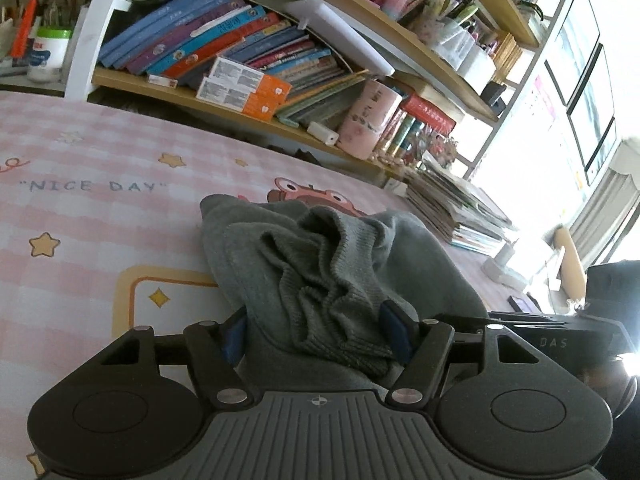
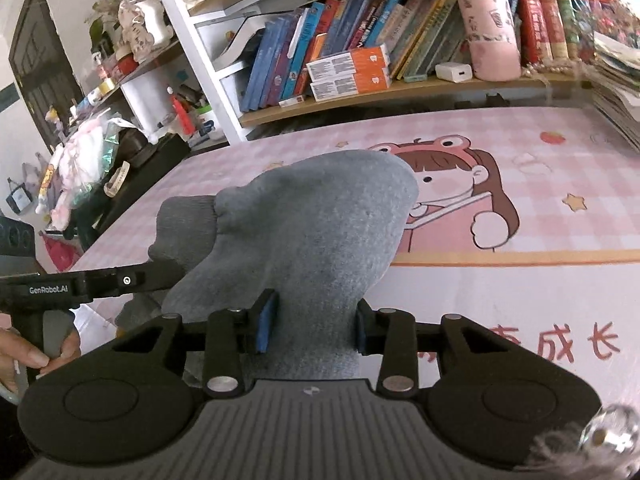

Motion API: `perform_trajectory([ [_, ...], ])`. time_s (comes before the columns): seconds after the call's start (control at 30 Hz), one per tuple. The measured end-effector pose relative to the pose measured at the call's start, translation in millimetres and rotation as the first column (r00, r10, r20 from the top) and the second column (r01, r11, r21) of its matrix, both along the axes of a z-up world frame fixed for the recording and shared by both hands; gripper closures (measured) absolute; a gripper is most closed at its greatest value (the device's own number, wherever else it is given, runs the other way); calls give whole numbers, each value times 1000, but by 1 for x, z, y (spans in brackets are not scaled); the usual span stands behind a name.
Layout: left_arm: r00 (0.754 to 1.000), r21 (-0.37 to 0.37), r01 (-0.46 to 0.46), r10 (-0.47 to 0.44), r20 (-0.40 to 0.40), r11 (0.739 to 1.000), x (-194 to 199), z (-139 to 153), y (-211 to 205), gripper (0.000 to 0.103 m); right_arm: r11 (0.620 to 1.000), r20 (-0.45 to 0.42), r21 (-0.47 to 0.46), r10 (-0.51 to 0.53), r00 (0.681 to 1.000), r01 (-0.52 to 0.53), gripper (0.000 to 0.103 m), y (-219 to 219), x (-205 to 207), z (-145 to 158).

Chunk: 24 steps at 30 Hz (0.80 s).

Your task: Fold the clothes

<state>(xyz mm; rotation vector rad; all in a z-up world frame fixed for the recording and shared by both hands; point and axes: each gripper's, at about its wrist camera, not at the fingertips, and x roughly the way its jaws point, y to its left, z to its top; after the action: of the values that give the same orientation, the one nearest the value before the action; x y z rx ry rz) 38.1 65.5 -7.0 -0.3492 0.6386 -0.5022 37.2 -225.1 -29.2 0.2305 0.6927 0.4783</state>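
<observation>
A person's hand [image 2: 24, 354] is gripping the handle of the left gripper [image 1: 316, 332] at the left edge of the right wrist view, while that gripper's blue pads [image 1: 394, 330] are pressing on either side of a bunched fold of a grey knitted garment [image 1: 320, 280], its ribbed hem crumpling between them. The garment is lying in a heap on a pink checked table cover [image 1: 100, 208] printed with stars and the words "NICE DAY". Further right, the right gripper [image 2: 310, 330] is pinching a narrower neck of the same grey knit between its own blue pads [image 2: 266, 326], the cloth rising in a hump beyond the fingers and partly covering a cartoon girl [image 2: 464, 196] printed on the cover. Behind, crowded bookshelves [image 2: 360, 92] are lining the far edge of the table.
</observation>
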Motion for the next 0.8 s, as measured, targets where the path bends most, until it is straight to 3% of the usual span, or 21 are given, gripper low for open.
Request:
perform_trajectory([
  [0.4, 998, -72, -31, 27, -58, 997, 7, -5, 13, 28, 982, -108, 174, -49, 993, 68, 56, -28, 9, -9],
  [0.63, 998, -73, -26, 21, -64, 997, 10, -12, 9, 27, 979, -138, 193, -37, 990, 64, 54, -24, 10, -15],
  [0.8, 999, -53, -11, 8, -53, 999, 8, -9, 4, 31, 988, -102, 154, -18, 995, 34, 62, -17, 7, -13],
])
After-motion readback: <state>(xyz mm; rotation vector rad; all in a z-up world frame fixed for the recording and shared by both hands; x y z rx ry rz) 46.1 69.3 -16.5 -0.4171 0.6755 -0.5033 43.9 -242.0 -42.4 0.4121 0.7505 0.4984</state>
